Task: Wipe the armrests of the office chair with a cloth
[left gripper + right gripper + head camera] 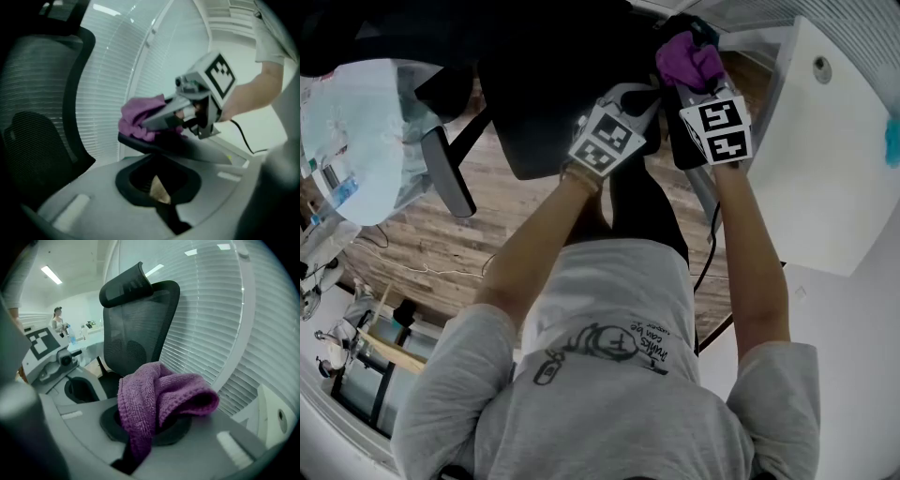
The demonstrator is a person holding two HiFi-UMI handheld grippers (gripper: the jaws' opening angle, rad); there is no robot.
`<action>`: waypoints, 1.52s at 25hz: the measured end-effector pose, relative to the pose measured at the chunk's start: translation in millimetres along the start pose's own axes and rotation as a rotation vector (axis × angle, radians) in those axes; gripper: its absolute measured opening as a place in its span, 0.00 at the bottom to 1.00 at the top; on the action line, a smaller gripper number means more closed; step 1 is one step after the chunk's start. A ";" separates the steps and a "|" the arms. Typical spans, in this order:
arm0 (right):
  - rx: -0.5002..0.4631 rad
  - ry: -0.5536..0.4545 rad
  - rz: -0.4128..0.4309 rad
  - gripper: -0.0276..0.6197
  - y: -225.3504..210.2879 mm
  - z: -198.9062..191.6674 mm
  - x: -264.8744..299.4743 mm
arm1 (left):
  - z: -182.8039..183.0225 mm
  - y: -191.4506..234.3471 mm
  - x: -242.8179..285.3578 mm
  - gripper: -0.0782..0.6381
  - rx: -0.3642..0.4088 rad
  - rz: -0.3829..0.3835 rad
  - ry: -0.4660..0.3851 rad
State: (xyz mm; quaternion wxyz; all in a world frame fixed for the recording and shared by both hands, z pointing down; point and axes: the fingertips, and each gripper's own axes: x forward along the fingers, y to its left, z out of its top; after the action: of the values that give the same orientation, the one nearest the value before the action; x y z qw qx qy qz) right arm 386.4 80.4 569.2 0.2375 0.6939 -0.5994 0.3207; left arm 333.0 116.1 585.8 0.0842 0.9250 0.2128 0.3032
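The black mesh office chair [553, 84] stands in front of me, its tall back [136, 329] filling the right gripper view. My right gripper [689, 84] is shut on a purple cloth [689, 58], which bunches out of the jaws [154, 399]. The left gripper view shows the right gripper [157, 123] holding the cloth [138, 117] down on the black armrest pad [154, 145]. My left gripper [645, 101] hovers just left of that armrest, shut with nothing in it [161, 206]. It also shows at the left edge of the right gripper view [84, 390].
The chair's other armrest [450, 173] sticks out at the left over the wooden floor. A white desk [825, 169] stands close on the right, with a black cable [710, 244] hanging beside it. Window blinds [211, 310] lie behind the chair. A person [58, 322] stands far back.
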 end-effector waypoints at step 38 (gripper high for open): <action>0.166 0.076 -0.011 0.10 106.8 -115.1 -120.0 | 11.7 -9.4 -9.9 0.11 -0.029 0.015 -0.028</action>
State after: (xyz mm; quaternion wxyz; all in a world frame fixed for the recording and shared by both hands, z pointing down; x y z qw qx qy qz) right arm 253.8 226.1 554.2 0.2036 0.7018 -0.5575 0.3940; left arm 329.6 119.8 568.6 0.0985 0.9294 0.2004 0.2938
